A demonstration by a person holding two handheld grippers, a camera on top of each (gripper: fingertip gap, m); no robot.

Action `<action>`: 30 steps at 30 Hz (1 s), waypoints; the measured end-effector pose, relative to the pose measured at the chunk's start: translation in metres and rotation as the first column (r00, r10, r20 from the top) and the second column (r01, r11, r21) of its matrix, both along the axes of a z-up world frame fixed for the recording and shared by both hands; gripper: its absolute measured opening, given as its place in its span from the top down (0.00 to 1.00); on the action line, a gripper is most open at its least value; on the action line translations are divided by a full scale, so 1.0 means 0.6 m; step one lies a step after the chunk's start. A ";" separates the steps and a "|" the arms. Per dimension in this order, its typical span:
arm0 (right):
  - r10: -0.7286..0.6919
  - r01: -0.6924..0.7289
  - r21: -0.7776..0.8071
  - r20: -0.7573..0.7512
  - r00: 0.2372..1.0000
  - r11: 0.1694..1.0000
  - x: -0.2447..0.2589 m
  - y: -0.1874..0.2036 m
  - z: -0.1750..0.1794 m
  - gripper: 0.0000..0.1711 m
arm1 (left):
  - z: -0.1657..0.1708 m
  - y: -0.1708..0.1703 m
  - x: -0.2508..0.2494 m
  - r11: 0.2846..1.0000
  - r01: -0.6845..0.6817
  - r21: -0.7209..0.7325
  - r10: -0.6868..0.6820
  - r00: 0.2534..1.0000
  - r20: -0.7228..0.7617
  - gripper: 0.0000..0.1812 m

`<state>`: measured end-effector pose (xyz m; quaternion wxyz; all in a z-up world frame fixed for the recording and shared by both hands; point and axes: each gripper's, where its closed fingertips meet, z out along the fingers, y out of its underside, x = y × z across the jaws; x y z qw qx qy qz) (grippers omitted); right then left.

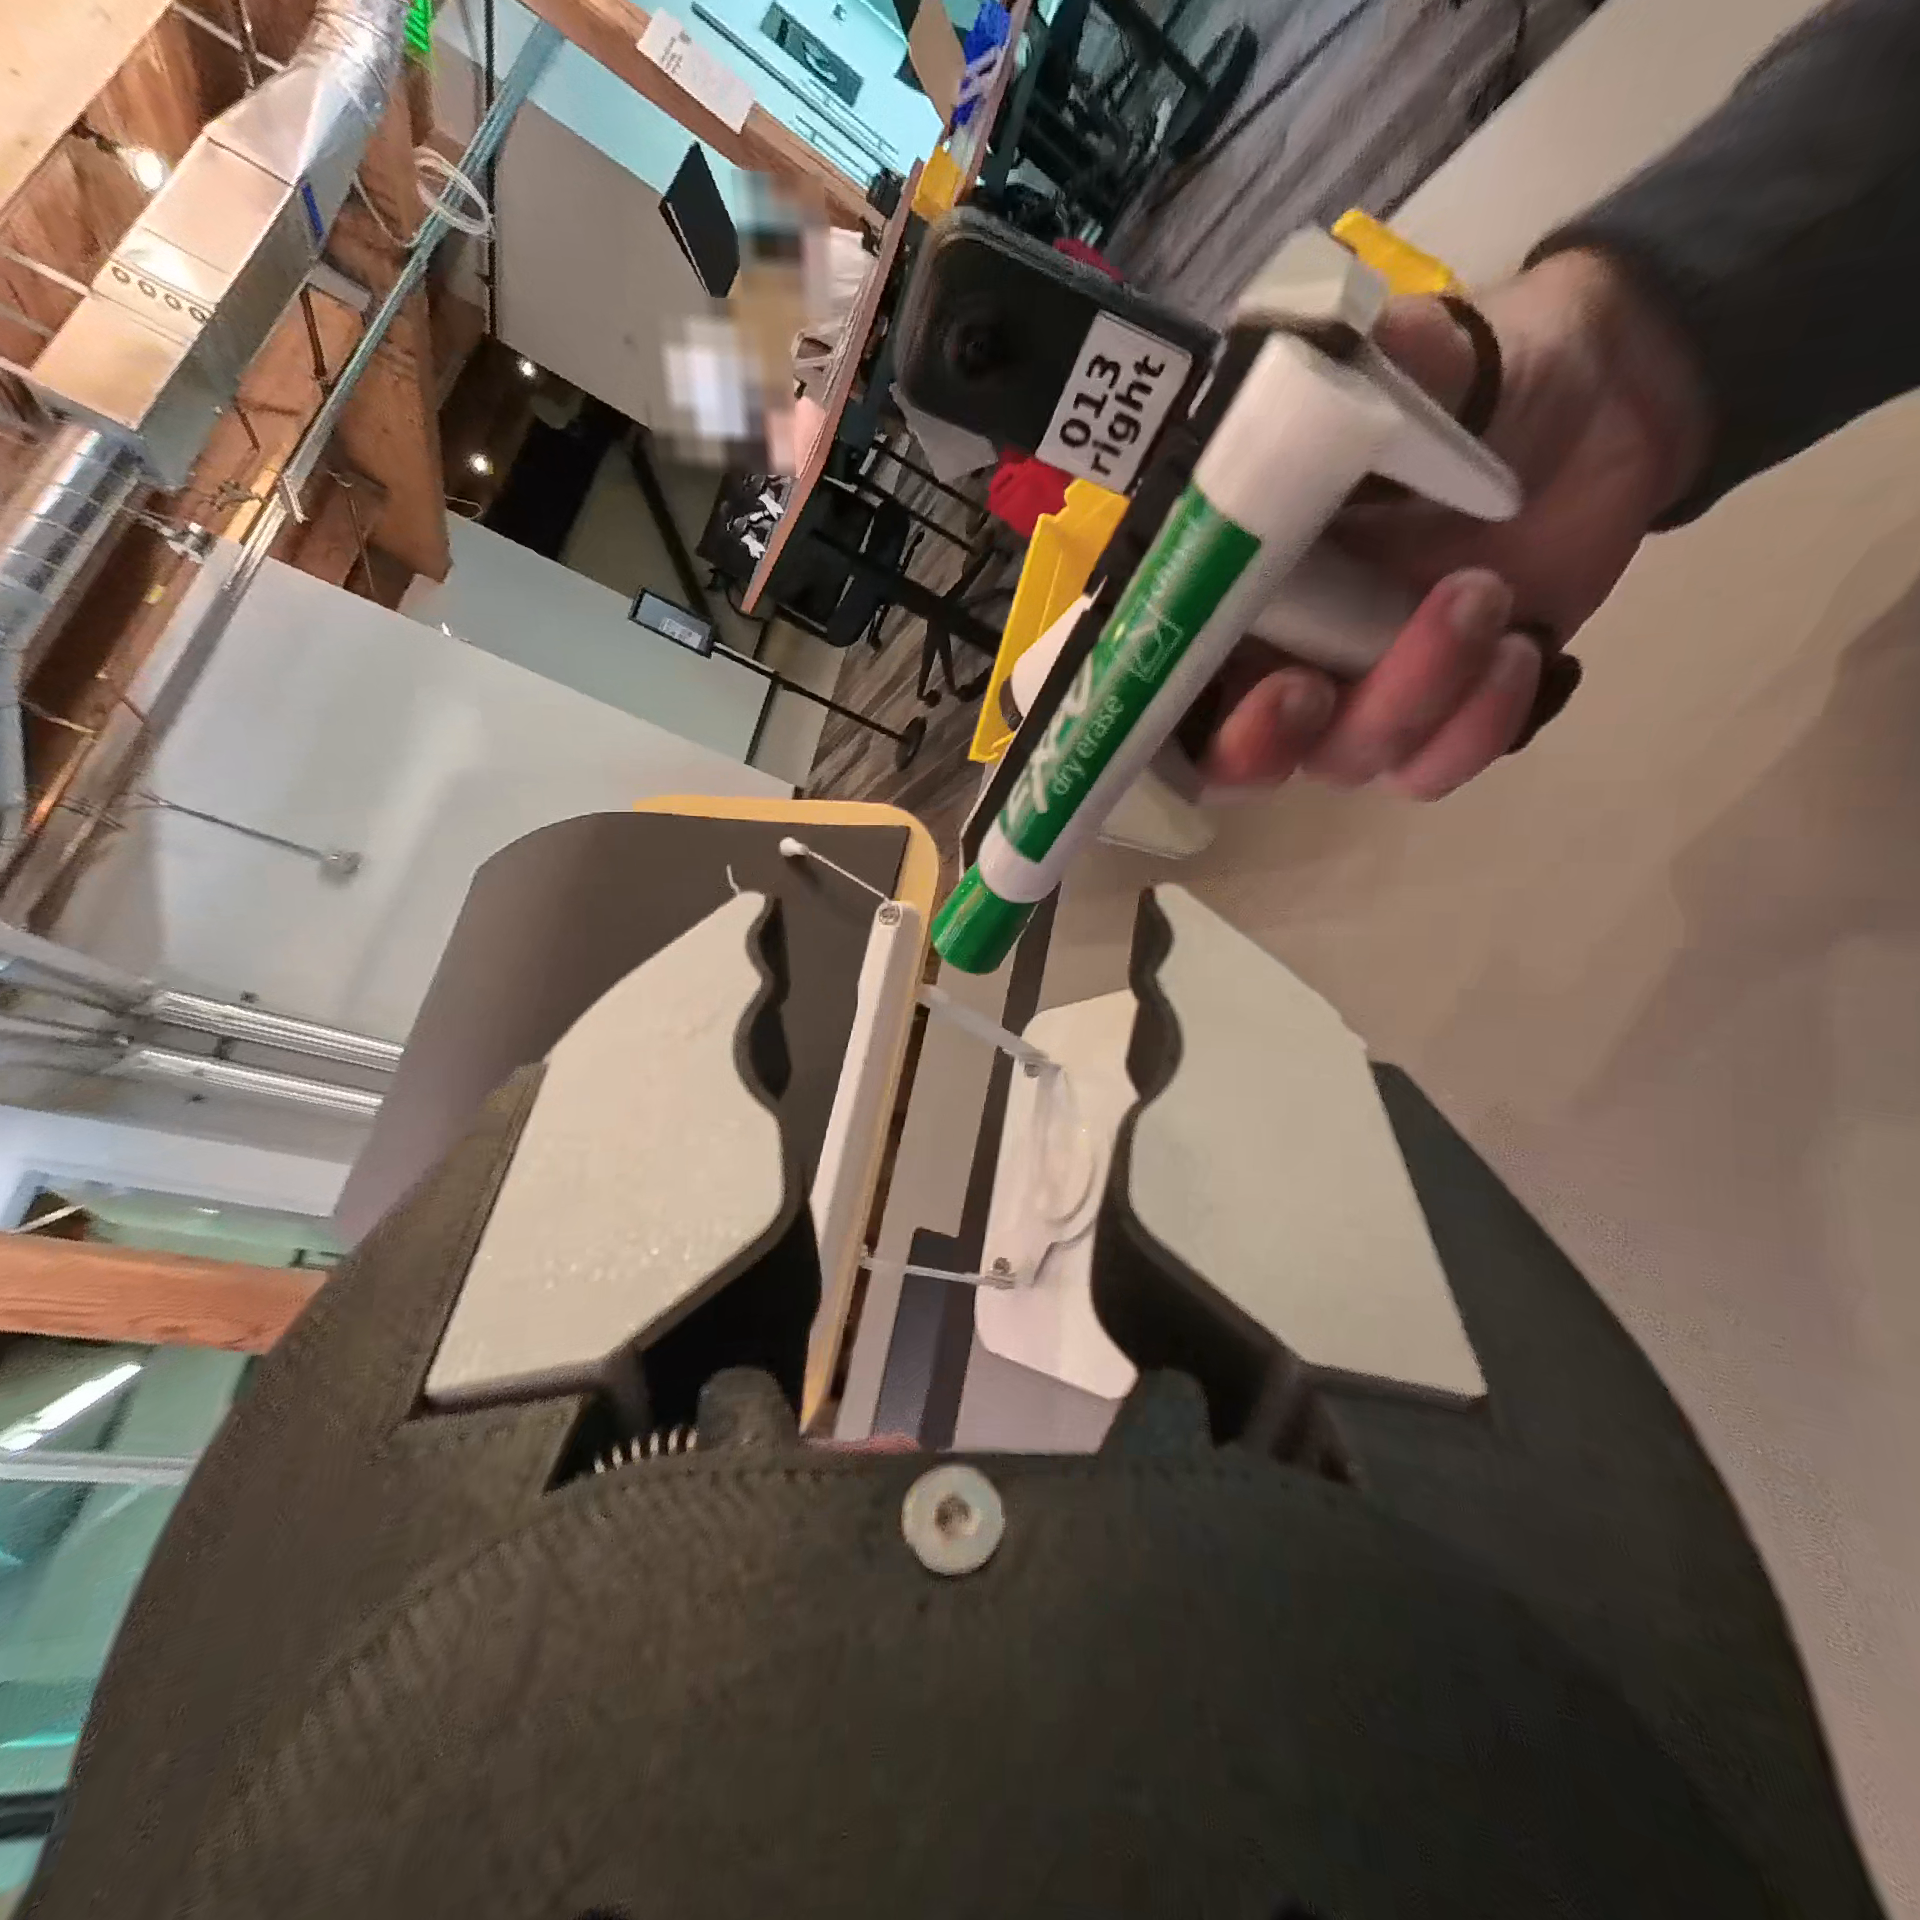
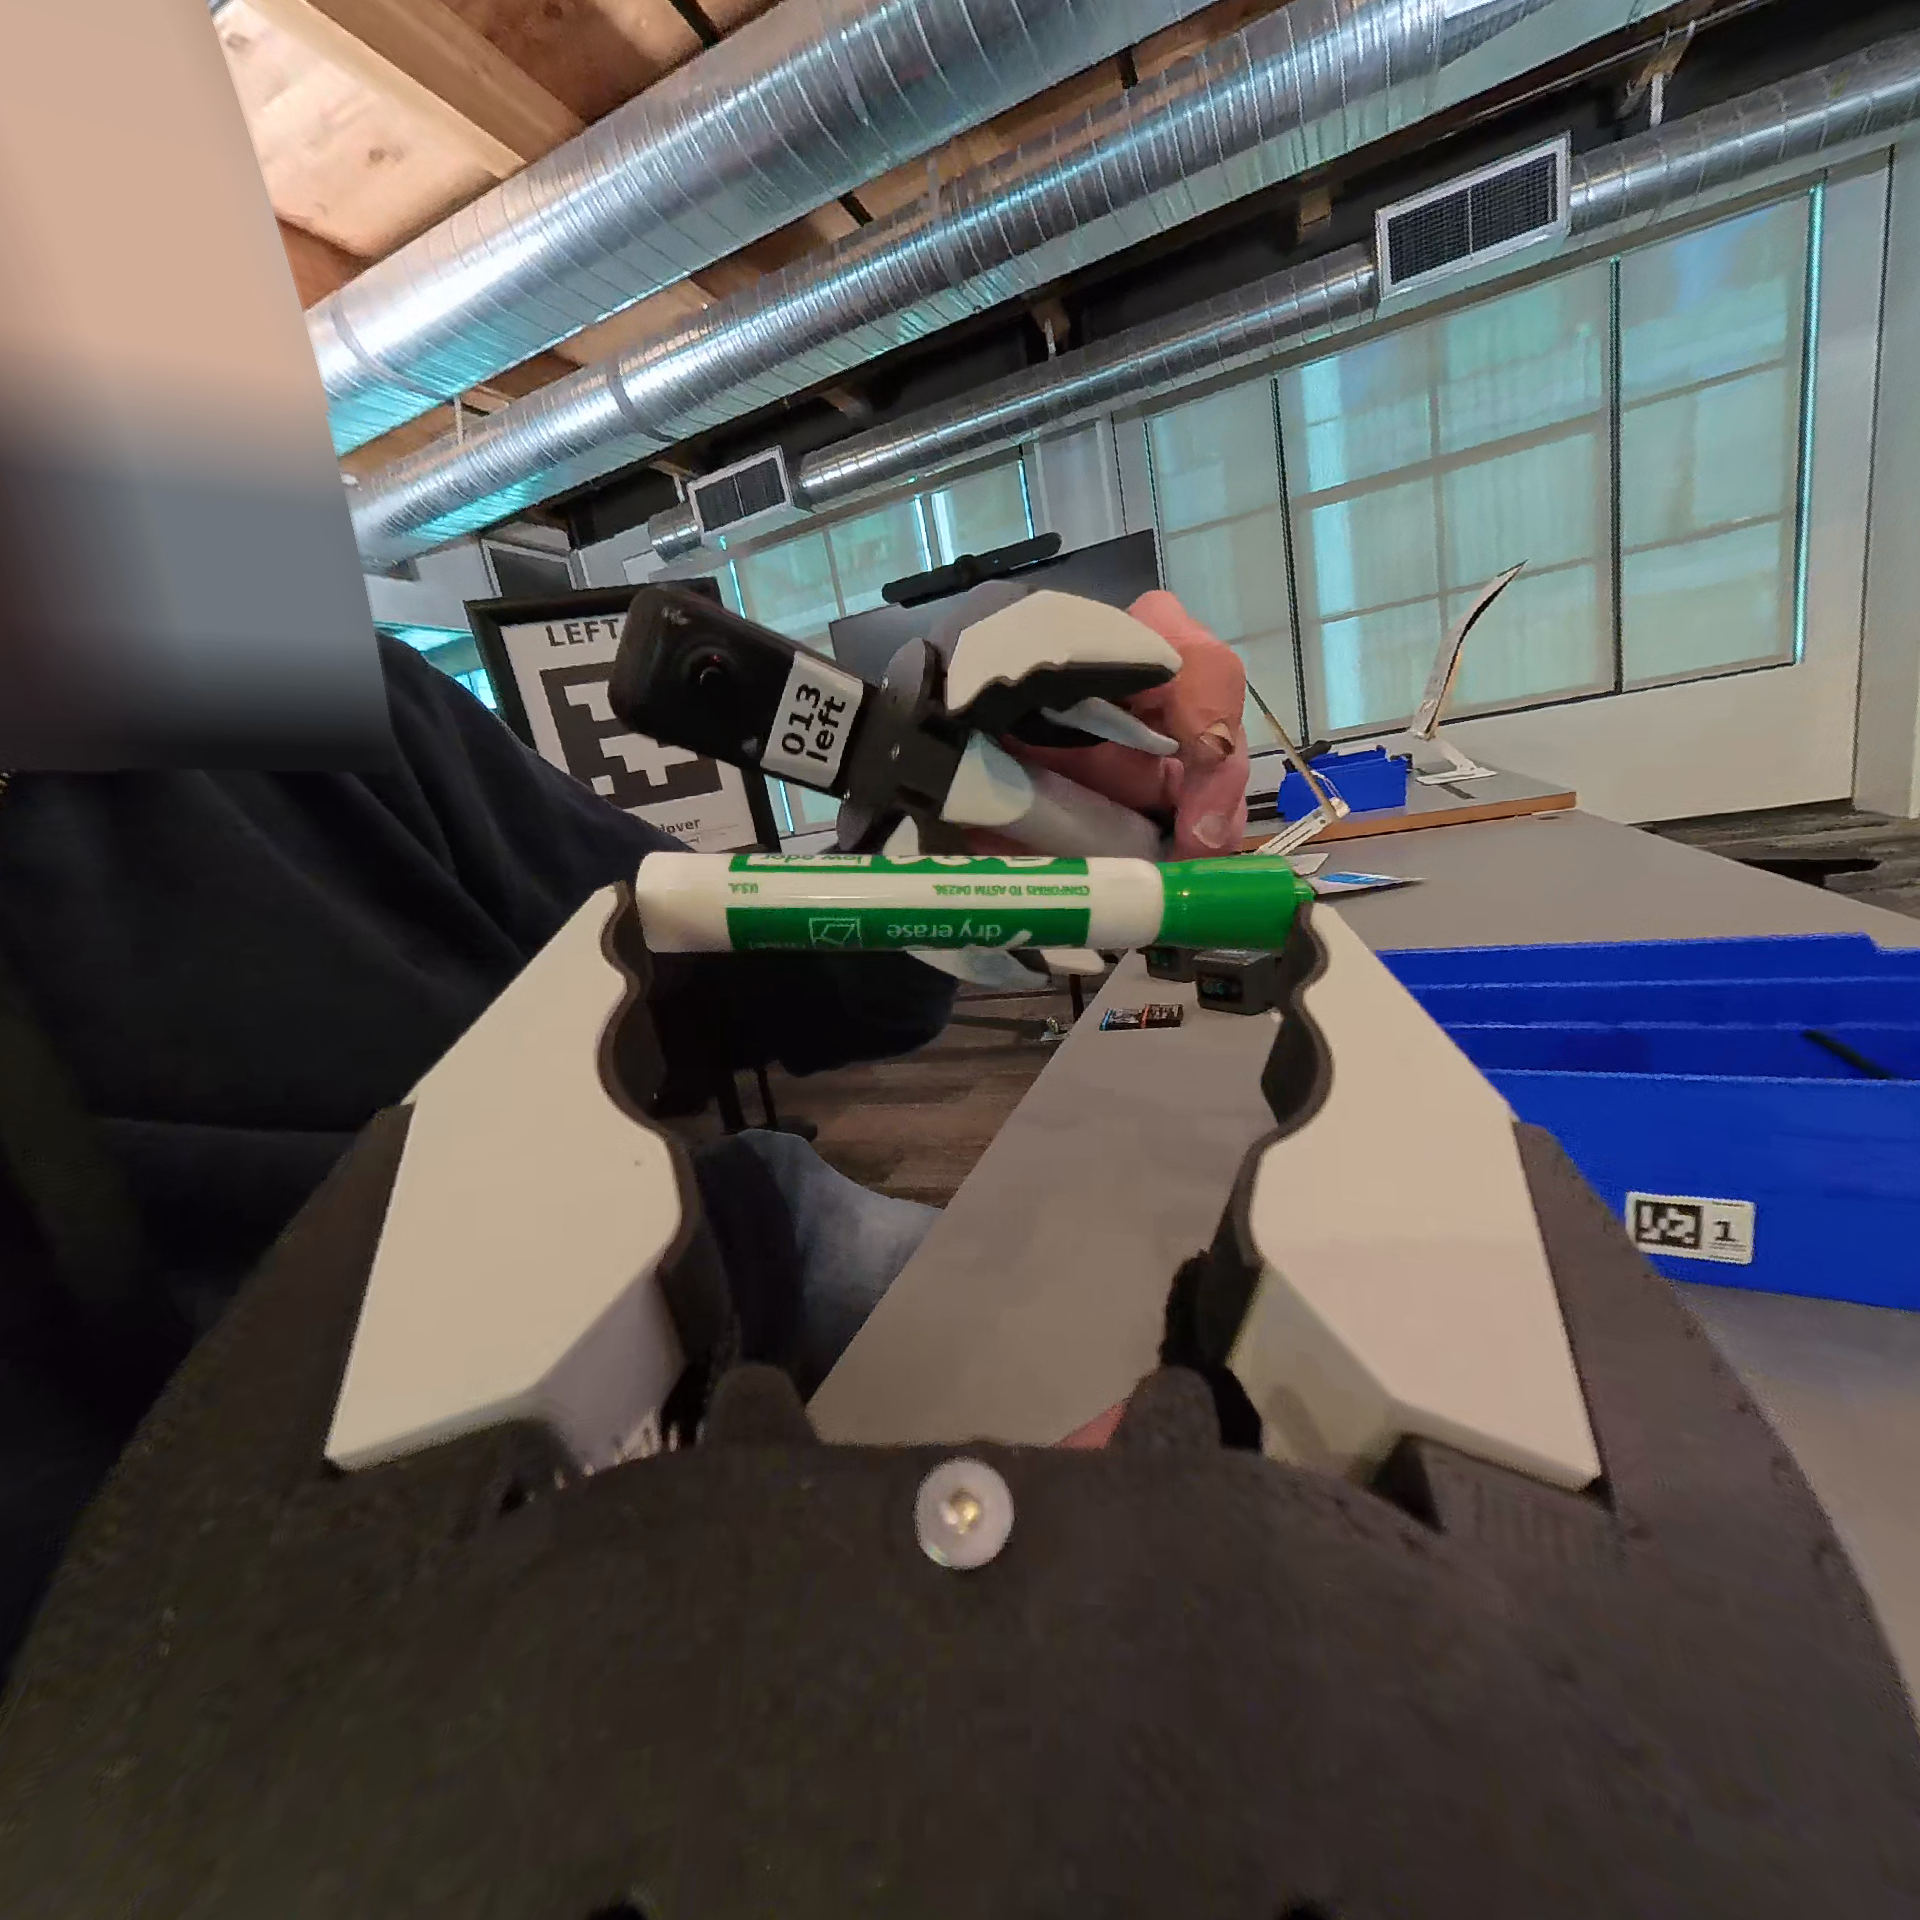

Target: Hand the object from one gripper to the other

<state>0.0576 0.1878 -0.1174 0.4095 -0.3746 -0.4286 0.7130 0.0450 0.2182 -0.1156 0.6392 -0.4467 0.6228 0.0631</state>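
A green and white dry-erase marker (image 2: 914,914) lies crosswise between my right gripper's (image 2: 961,920) two fingertips. The gripper is shut on it end to end, with the green cap at the right tip. In the left wrist view the marker (image 1: 1132,644) slants down from the hand-held right gripper (image 1: 1153,644), and its cap reaches the mouth of my left gripper (image 1: 956,935). The left gripper is open and empty, jaws wide apart. In the right wrist view the left gripper (image 2: 1023,800) sits just behind the marker, held by a hand; whether it touches the marker I cannot tell.
A blue bin (image 2: 1662,1091) stands on the grey table (image 2: 1091,1195) at the right. Small dark items (image 2: 1195,977) lie farther back. A black-and-white sign board (image 2: 582,717) stands behind. A person's dark sleeve (image 2: 260,987) fills the left side.
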 end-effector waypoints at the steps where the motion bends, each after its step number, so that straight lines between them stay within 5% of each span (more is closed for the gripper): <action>1: 0.005 -0.005 -0.012 -0.001 1.000 1.000 -0.001 -0.003 -0.002 0.31 | -0.006 0.002 0.002 1.000 -0.005 0.021 0.005 1.000 -0.024 0.66; 7: 0.040 -0.041 -0.096 -0.016 0.999 0.995 0.000 -0.008 -0.011 0.31 | -0.040 0.009 0.012 0.987 0.008 0.159 0.024 0.980 -0.199 0.66; 14: 0.090 -0.091 -0.139 -0.007 0.996 0.986 -0.009 -0.018 -0.024 0.31 | -0.062 0.002 0.022 0.972 0.087 0.219 -0.006 0.938 -0.347 0.79; 21: 0.101 -0.100 -0.153 -0.007 0.995 0.983 -0.012 -0.021 -0.027 0.31 | -0.065 0.003 0.021 0.969 0.076 0.235 0.011 0.938 -0.347 0.89; 26: 0.057 -0.057 -0.121 -0.006 0.998 0.991 -0.015 -0.016 -0.025 0.31 | -0.065 0.007 0.018 0.985 0.025 0.171 0.026 0.956 -0.292 0.90; 30: -0.072 0.072 0.002 0.026 0.997 0.997 -0.010 -0.007 -0.025 0.26 | -0.070 0.010 0.012 0.997 -0.018 -0.074 0.006 0.986 -0.169 0.90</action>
